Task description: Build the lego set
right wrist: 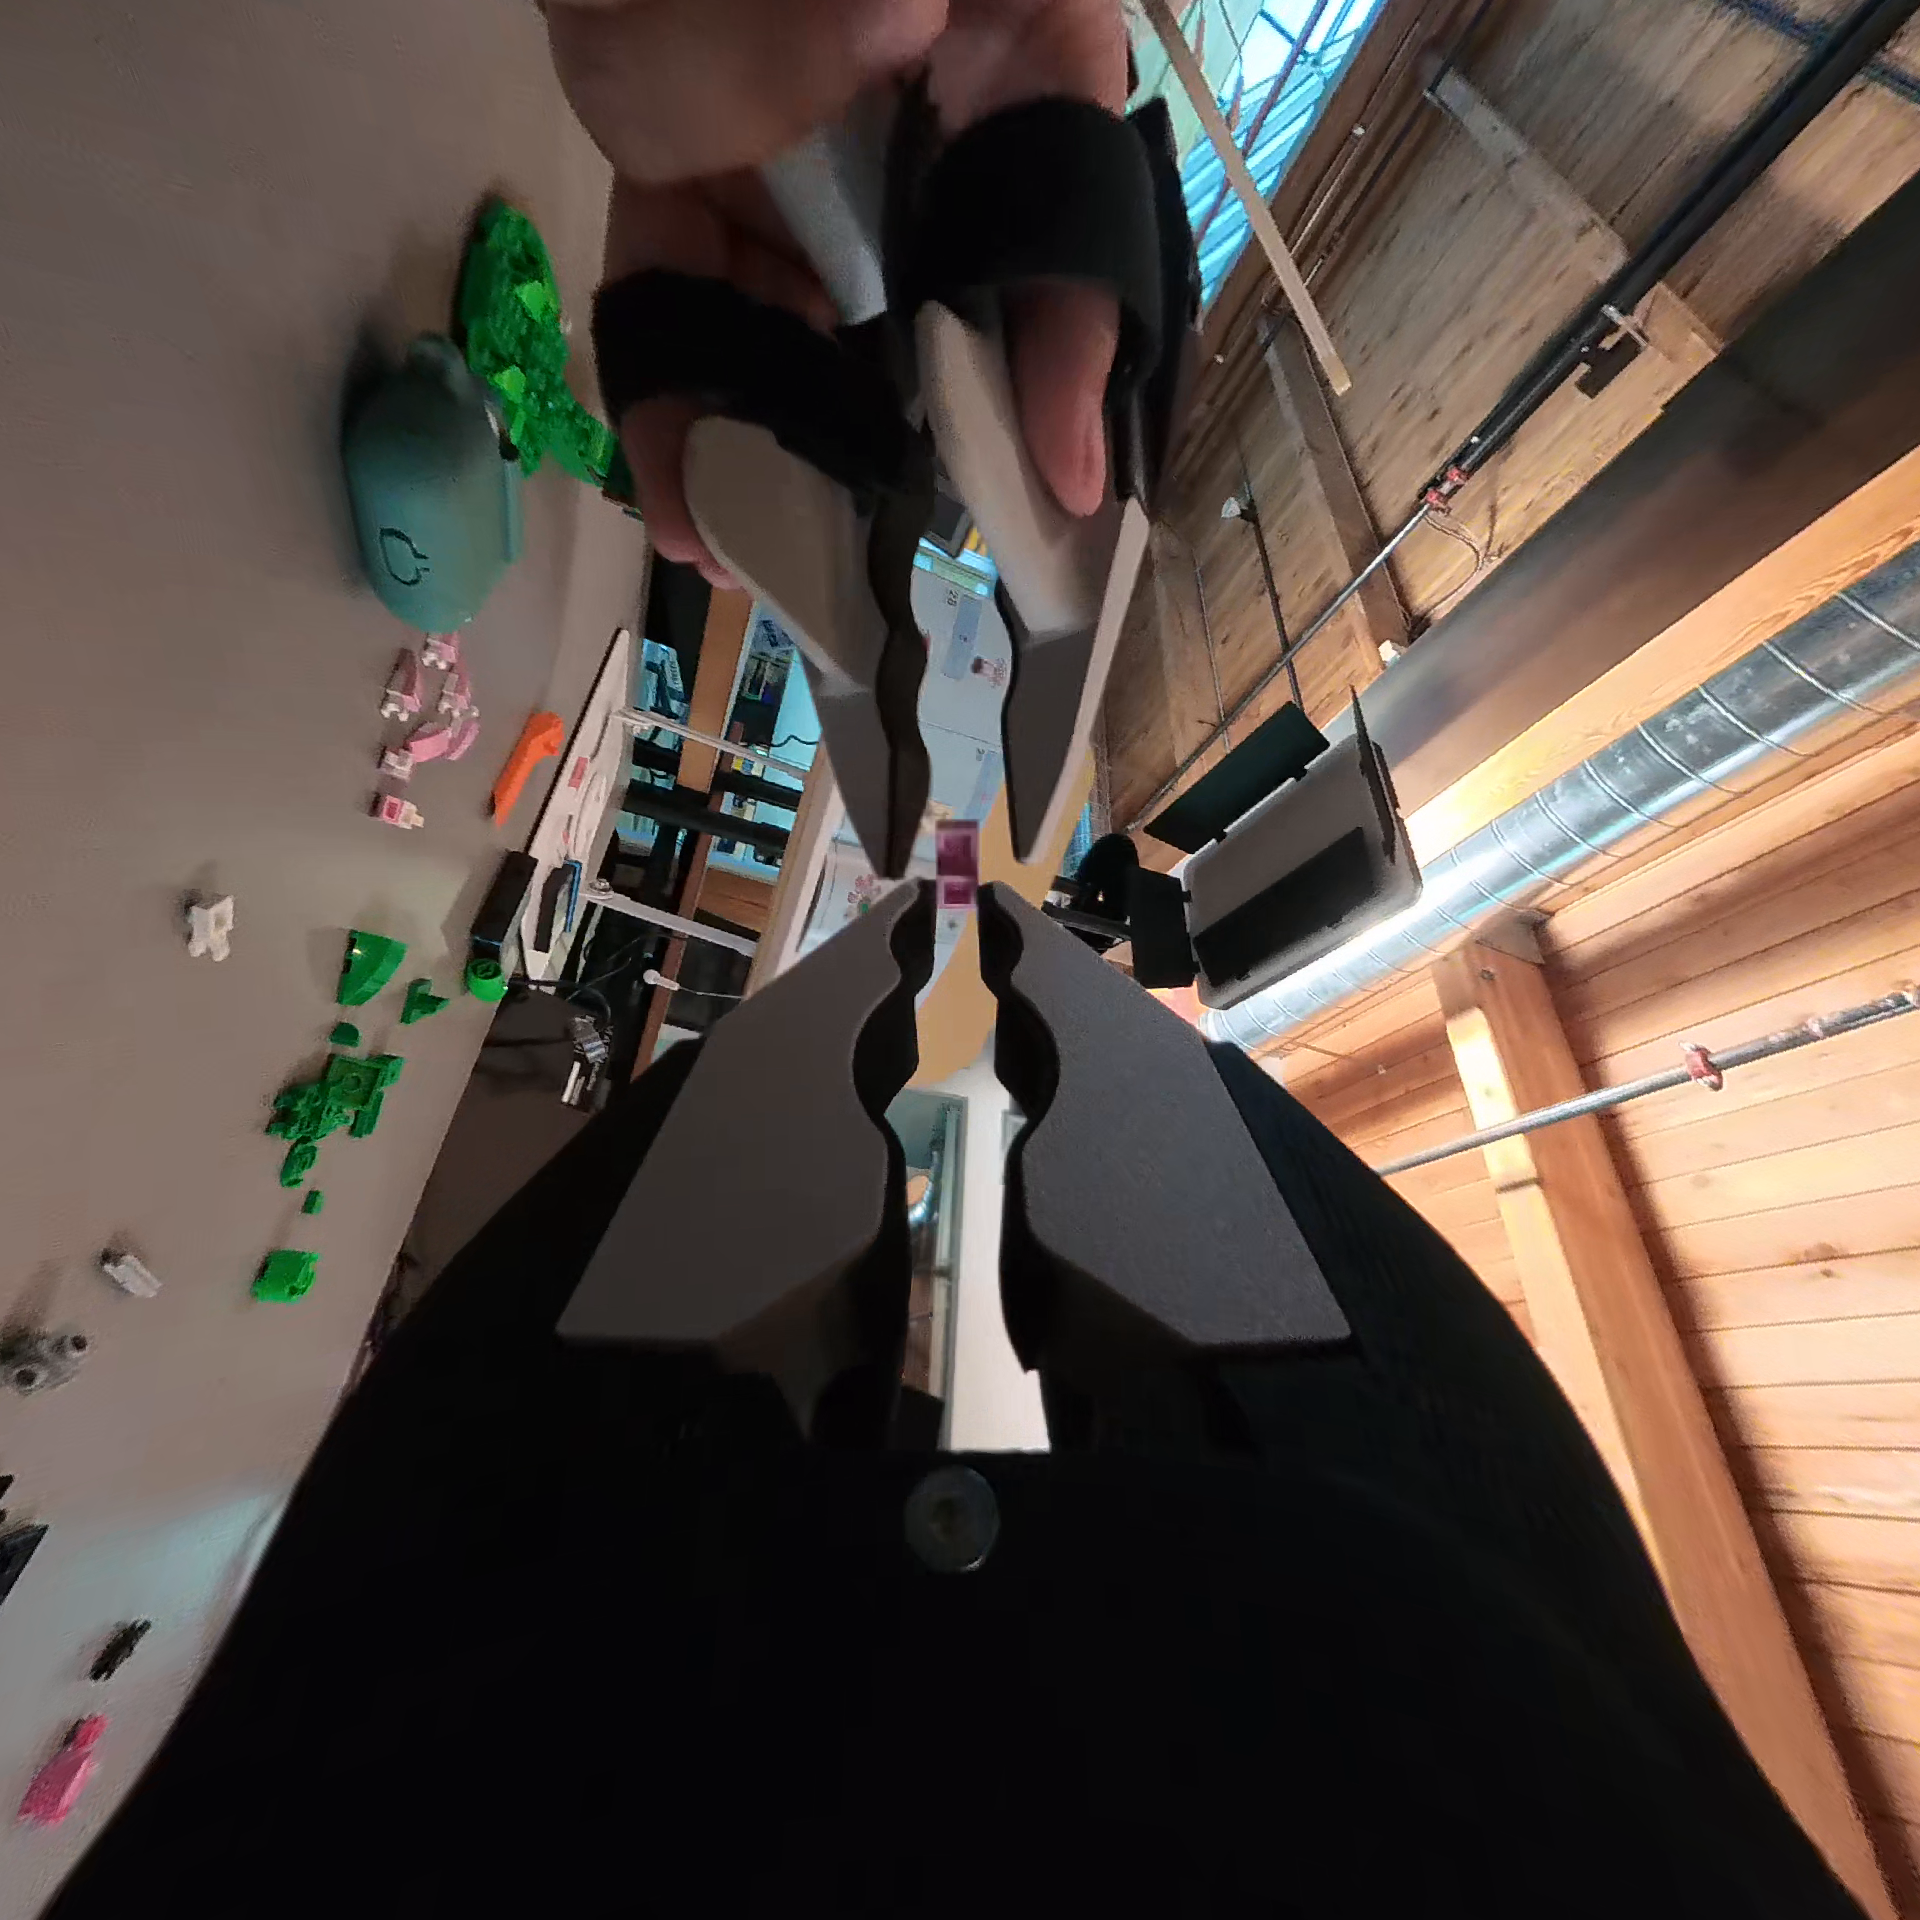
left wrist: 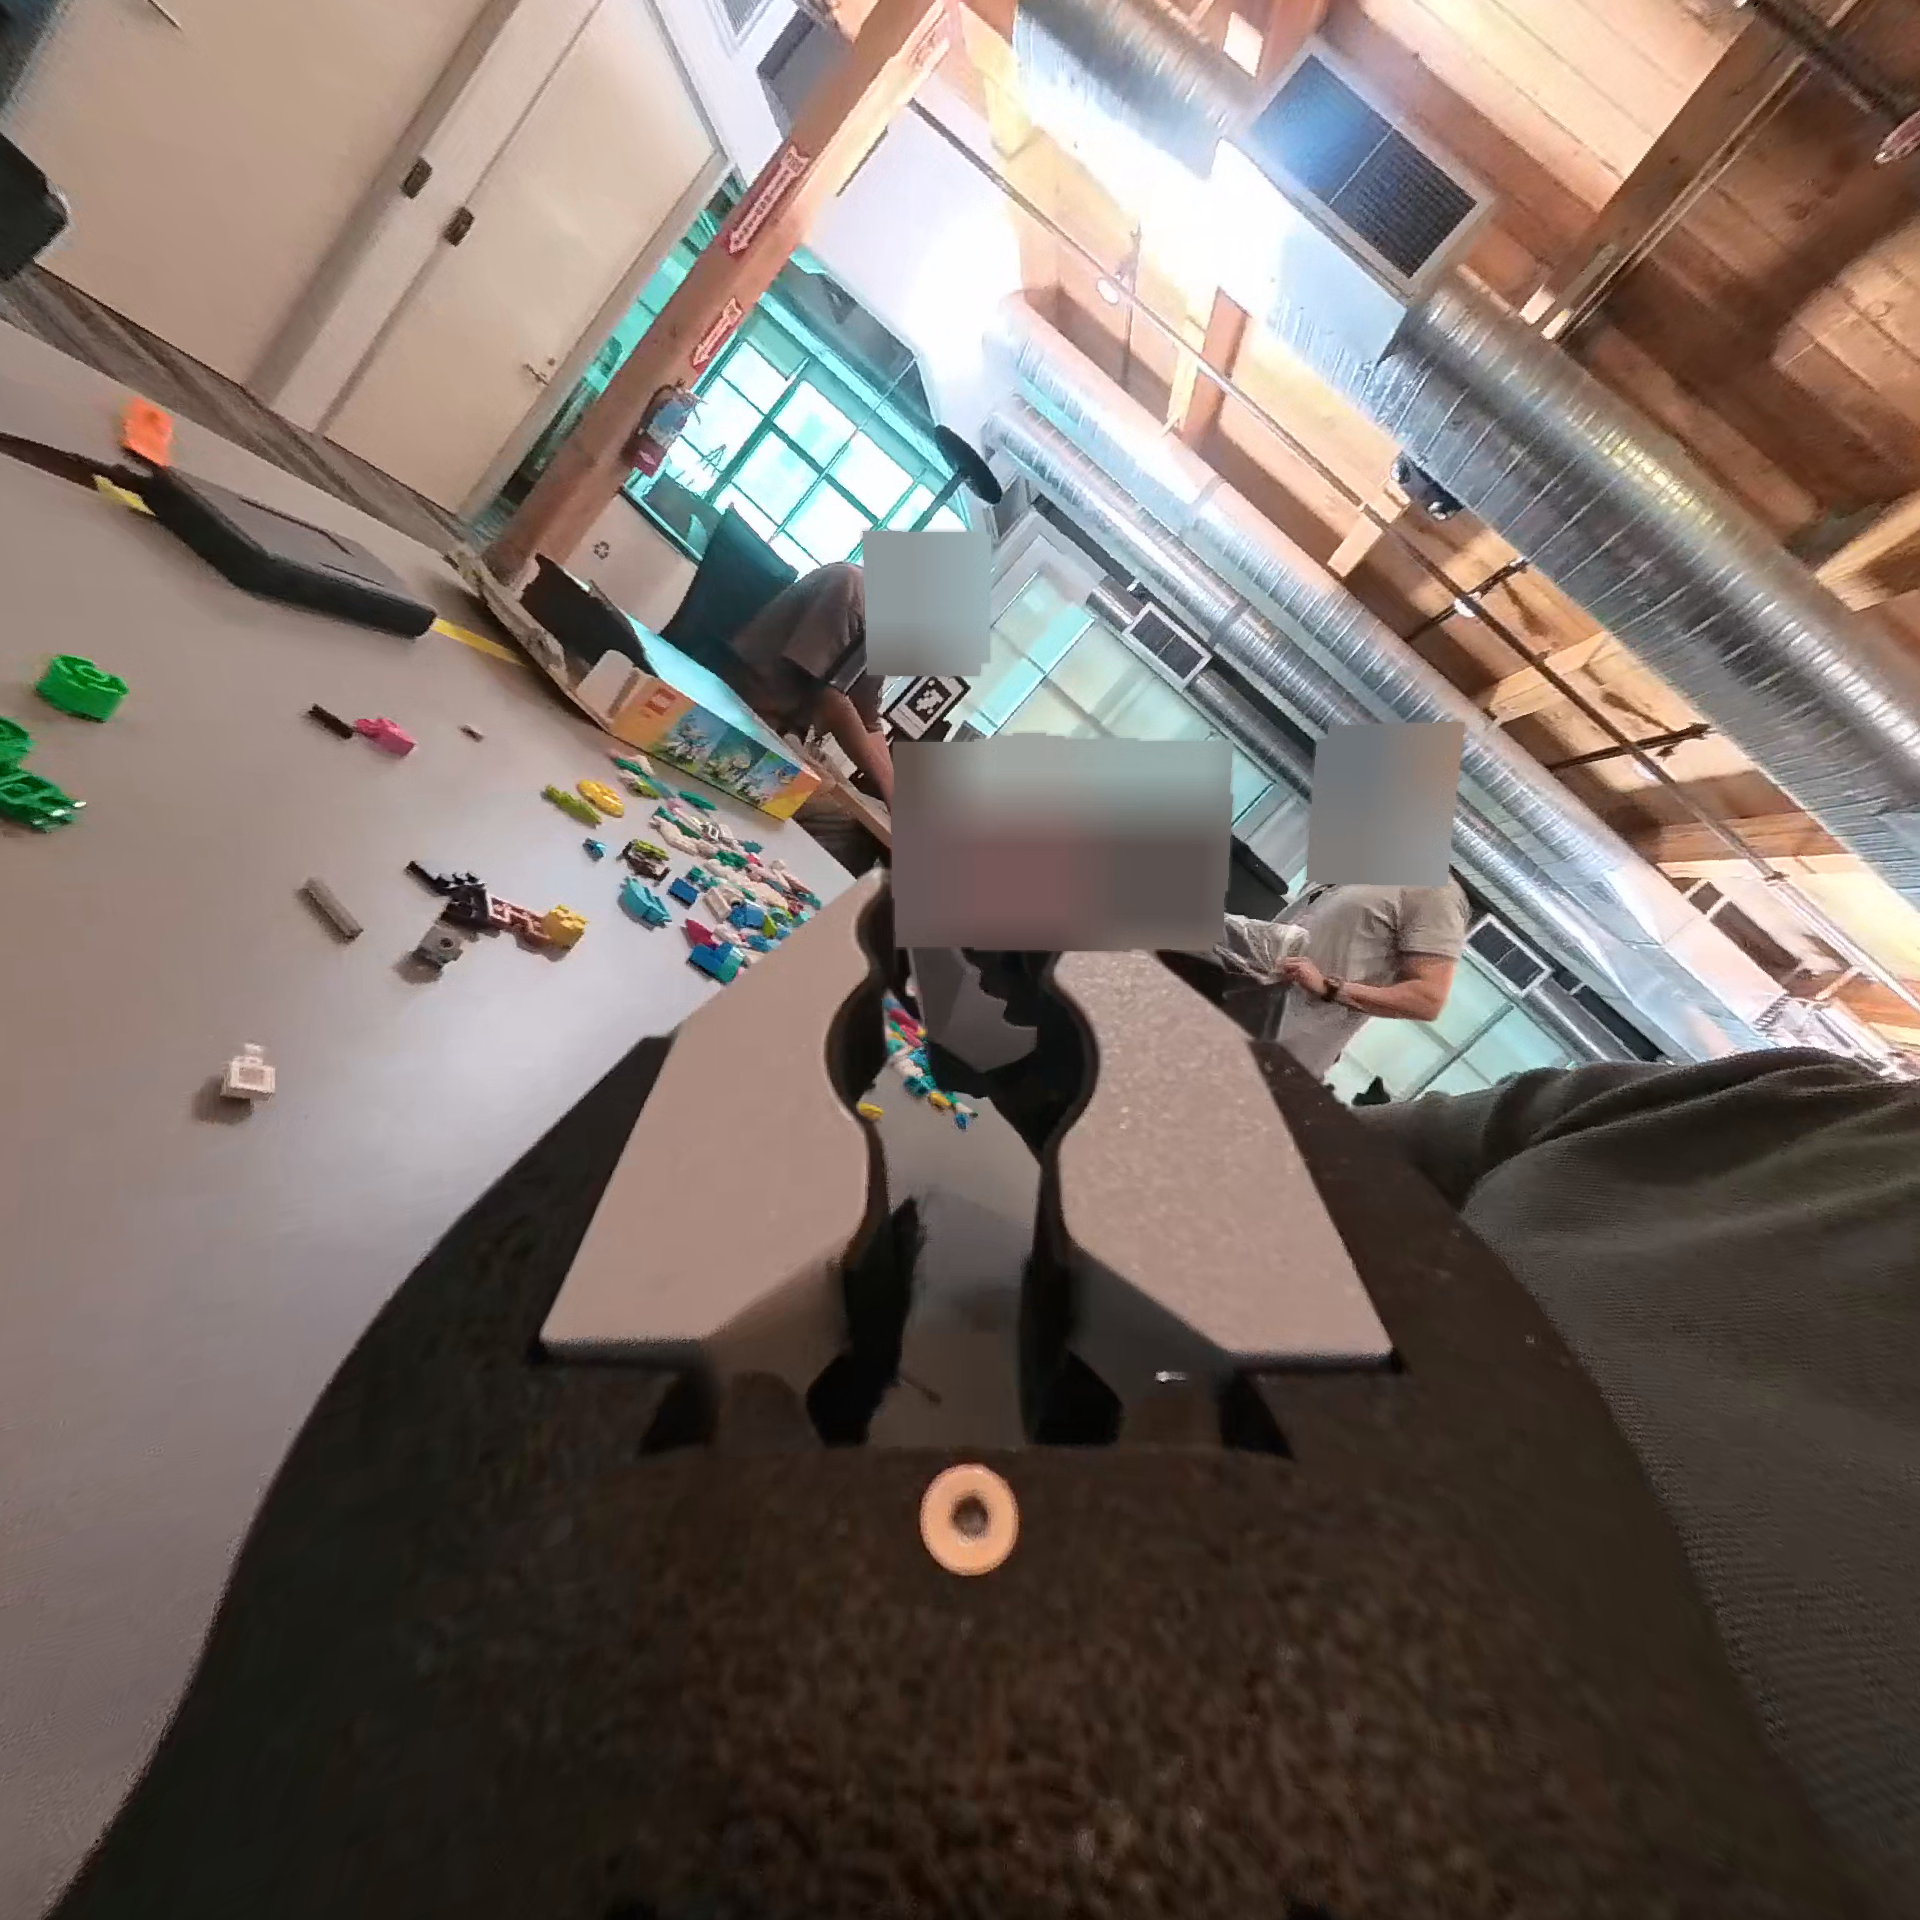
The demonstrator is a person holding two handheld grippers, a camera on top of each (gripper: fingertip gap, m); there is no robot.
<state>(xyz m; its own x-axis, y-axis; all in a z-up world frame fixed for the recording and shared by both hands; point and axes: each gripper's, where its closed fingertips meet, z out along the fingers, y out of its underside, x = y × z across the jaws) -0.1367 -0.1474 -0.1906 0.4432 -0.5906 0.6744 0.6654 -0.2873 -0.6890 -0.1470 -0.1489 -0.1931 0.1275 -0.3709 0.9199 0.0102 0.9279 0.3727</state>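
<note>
My right gripper is raised off the table and shut on the lower end of a small magenta brick. My left gripper, held by a hand, points at it tip to tip, its jaws apart on either side of the brick's upper end. In the left wrist view my left gripper is open and the right gripper's fingers show in its gap. The brick is hidden there behind a blurred patch.
The grey table carries a pile of coloured bricks, a dark part-build, green pieces, the set's box and a black case. A teal rounded object, a green build, pink pieces. People stand beyond. Only a small space, under 4 cm, lies between the two pairs of fingers.
</note>
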